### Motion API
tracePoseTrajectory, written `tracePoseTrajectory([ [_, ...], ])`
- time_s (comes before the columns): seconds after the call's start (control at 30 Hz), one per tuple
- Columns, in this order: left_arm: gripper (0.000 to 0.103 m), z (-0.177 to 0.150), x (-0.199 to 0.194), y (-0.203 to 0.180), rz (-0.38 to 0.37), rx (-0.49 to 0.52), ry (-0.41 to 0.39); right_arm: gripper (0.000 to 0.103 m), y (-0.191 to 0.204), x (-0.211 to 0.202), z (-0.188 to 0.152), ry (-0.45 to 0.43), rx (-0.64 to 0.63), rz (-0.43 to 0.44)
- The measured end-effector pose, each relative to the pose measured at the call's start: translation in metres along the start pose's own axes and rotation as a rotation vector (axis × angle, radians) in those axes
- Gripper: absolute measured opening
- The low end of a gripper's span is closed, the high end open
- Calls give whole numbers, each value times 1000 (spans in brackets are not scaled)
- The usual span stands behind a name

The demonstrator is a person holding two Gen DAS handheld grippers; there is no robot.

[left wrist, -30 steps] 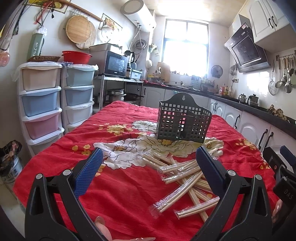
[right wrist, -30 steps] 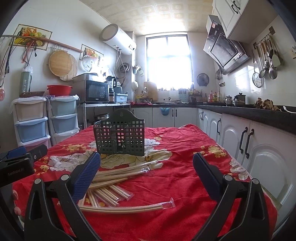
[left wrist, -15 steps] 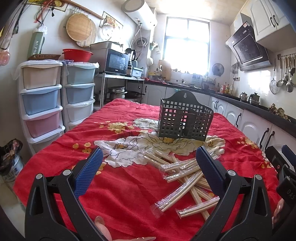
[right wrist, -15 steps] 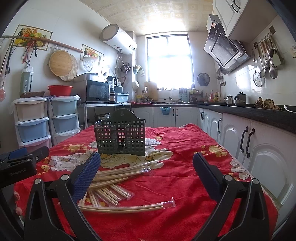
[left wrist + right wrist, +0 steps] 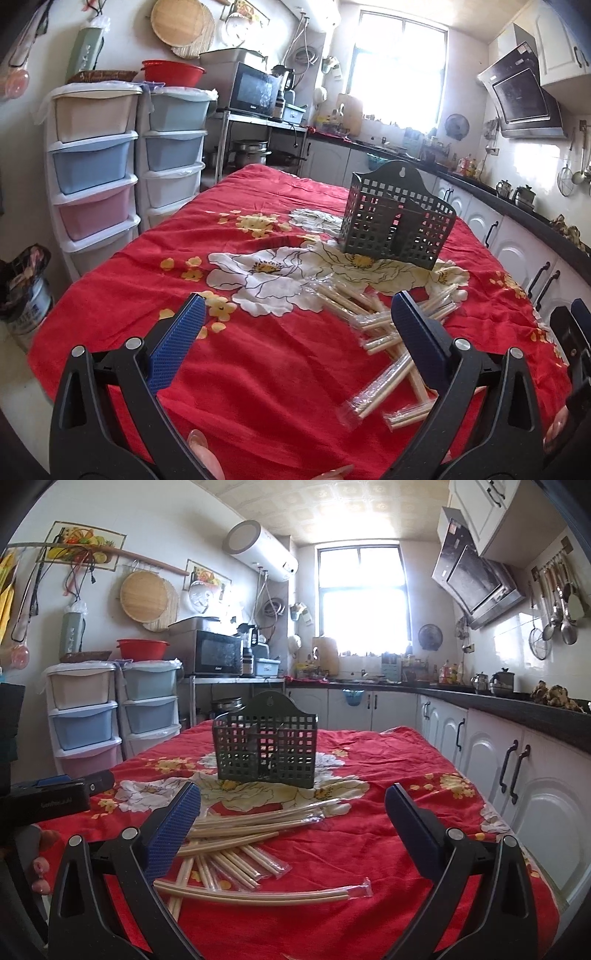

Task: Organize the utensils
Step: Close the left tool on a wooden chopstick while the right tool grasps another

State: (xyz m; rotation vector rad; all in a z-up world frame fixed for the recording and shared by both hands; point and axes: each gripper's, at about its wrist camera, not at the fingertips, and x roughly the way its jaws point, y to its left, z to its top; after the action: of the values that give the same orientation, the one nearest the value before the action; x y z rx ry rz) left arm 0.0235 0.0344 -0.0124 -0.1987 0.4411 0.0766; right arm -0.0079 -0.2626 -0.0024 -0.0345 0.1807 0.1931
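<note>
A dark basket is standing upright on the red flowered counter. Wrapped chopsticks are lying in a messy pile just in front of it. The left gripper and right gripper are both hanging wide open above the counter, holding nothing. The basket is probably empty, though the grid makes it hard to tell.

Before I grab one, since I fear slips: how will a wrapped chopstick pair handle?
The wrapped chopstick pair looks thin, stiff and probably light. Its glossy plastic sleeve may slide between the pads. Lying flat on the soft red cloth, it could be awkward to pinch.
</note>
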Motion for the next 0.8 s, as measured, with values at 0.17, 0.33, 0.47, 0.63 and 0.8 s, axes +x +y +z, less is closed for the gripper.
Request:
tracePoseTrajectory([
  [0.17, 93, 8, 7, 5, -18, -18, 29, 97, 2, 7, 6, 26, -15, 52],
  [0.33, 93, 20, 10, 6, -98, -26, 31, 97, 6, 13, 15, 26, -40, 80],
  [0.47, 93, 31, 18, 5, -144, -57, 52, 97, 3, 21, 23, 43, -30, 93],
  [0.63, 93, 46, 28, 5, -192, -83, 64, 97, -6, 37, 37, 65, -6, 79],
  [0.8, 93, 60, 37, 2, -200, -78, 64, 97, -14, 63, 46, 133, -1, 49],
])
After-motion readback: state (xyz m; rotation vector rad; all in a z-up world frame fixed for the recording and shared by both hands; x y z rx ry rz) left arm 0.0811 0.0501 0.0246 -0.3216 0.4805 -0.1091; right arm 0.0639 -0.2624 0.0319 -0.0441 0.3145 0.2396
